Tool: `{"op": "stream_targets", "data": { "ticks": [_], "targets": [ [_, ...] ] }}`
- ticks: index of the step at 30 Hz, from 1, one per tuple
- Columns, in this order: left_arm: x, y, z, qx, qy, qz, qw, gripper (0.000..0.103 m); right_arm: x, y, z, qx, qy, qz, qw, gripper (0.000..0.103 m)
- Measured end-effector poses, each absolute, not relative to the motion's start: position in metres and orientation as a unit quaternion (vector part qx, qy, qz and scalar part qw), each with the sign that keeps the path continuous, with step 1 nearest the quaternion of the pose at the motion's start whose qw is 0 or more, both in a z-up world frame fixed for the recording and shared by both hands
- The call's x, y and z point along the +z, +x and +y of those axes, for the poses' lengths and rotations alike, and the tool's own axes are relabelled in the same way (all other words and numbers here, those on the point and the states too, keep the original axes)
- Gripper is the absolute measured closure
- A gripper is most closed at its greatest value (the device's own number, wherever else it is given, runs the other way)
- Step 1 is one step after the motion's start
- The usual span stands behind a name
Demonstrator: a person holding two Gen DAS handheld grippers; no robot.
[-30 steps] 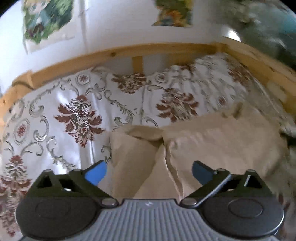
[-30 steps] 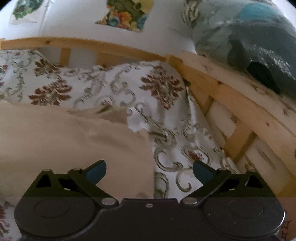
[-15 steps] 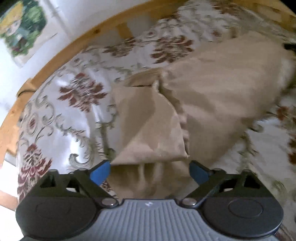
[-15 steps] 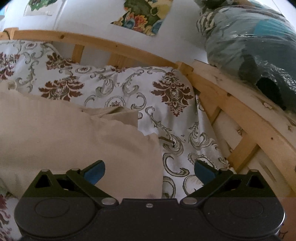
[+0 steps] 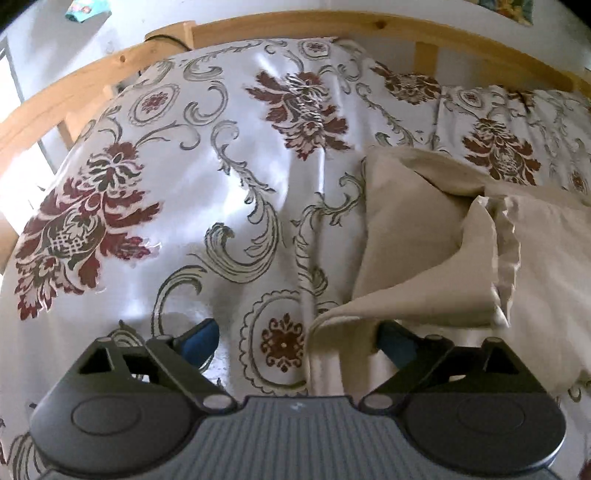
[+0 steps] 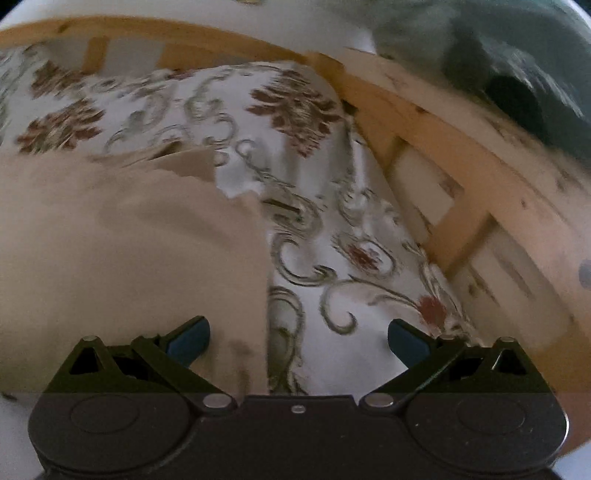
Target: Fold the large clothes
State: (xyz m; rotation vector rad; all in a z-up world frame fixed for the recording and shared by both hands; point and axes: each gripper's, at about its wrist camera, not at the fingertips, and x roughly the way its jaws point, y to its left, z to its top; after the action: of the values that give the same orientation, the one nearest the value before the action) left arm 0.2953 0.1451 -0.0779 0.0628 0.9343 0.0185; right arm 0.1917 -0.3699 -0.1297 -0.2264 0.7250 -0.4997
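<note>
Lying beige garment [image 5: 424, 236], long axis left-right

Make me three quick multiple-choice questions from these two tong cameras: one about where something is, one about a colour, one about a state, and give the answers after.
1. In the left view, where does the beige garment lie on the patterned bedspread?
A. to the right
B. to the far left
C. hanging on the wooden bed frame

2. What colour are the pads on the tongs?
A. red
B. blue
C. yellow

3. How do the right tongs stand?
A. shut on the garment
B. shut on nothing
C. open

Answers:
1 A, the beige cloth fills the right part of the view.
2 B, the blue pads show on both tools.
3 C, the pads stand wide apart, pressing nothing.
</note>
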Motion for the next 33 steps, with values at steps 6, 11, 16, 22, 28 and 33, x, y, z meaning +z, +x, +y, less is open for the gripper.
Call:
{"op": "stream_targets", "data": {
  "ticks": [6, 11, 16, 22, 28, 33],
  "targets": [
    [-0.058, 0.287, 0.166, 0.014, -0.062, 0.413, 0.909, 0.001, -0.127, 0.184, -0.372, -0.245, -0.088, 0.351, 0.899, 0.001],
    [-0.046, 0.279, 0.192, 0.032, -0.167, 0.380, 0.909, 0.001, -0.120, 0.182, -0.365, -0.229, -0.091, 0.336, 0.909, 0.001],
    [-0.052, 0.285, 0.178, 0.025, -0.119, 0.394, 0.911, 0.001, -0.118, 0.184, -0.367, -0.228, -0.080, 0.331, 0.912, 0.001],
    [-0.072, 0.293, 0.137, 0.000, -0.006, 0.427, 0.904, 0.001, -0.123, 0.187, -0.376, -0.228, -0.037, 0.346, 0.909, 0.001],
    [-0.100, 0.296, 0.098, -0.012, 0.113, 0.449, 0.886, 0.001, -0.132, 0.190, -0.375, -0.233, -0.040, 0.357, 0.903, 0.001],
    [-0.101, 0.288, 0.085, -0.012, 0.160, 0.434, 0.886, 0.001, -0.146, 0.195, -0.361, -0.218, -0.112, 0.396, 0.885, 0.001]
  ]
}}
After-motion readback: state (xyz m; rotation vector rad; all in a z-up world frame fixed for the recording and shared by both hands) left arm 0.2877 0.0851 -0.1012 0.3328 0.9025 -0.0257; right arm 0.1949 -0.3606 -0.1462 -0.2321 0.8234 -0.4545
